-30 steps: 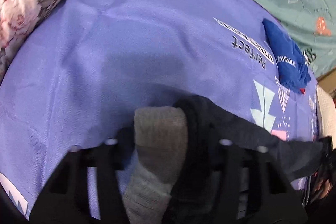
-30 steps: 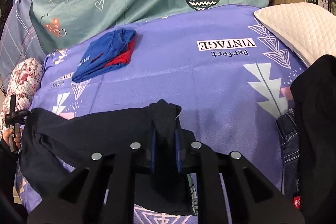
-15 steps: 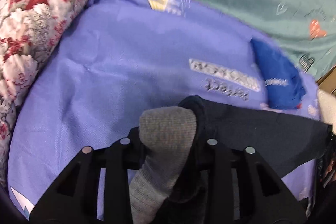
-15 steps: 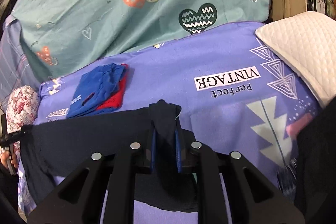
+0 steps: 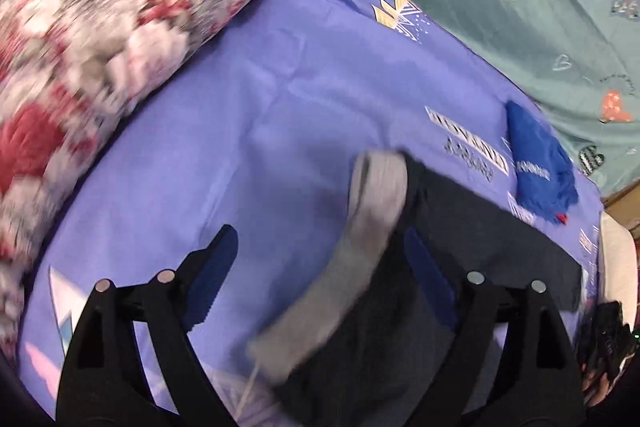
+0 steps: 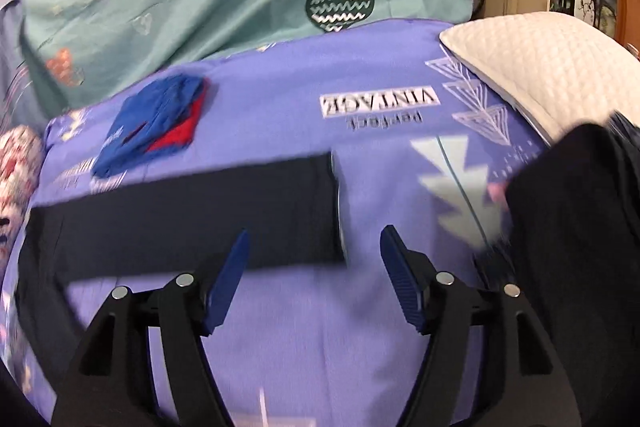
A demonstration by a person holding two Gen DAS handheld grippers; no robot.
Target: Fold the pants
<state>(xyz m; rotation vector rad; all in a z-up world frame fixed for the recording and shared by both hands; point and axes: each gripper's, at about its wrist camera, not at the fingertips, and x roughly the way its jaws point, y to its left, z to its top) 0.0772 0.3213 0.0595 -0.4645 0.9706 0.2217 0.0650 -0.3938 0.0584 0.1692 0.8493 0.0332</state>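
Both grippers (image 5: 316, 267) (image 6: 314, 267) spread wide, gripping nothing. Pants (image 6: 192, 215) laid flat near blue garment (image 6: 156, 123), likely for next fold.

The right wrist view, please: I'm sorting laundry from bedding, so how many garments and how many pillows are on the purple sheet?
Garments: 3: dark pants, folded blue-and-red garment, black clothing at right.
Pillows: 2: white quilted pillow, floral pillow.
Total: 5, on the purple sheet.
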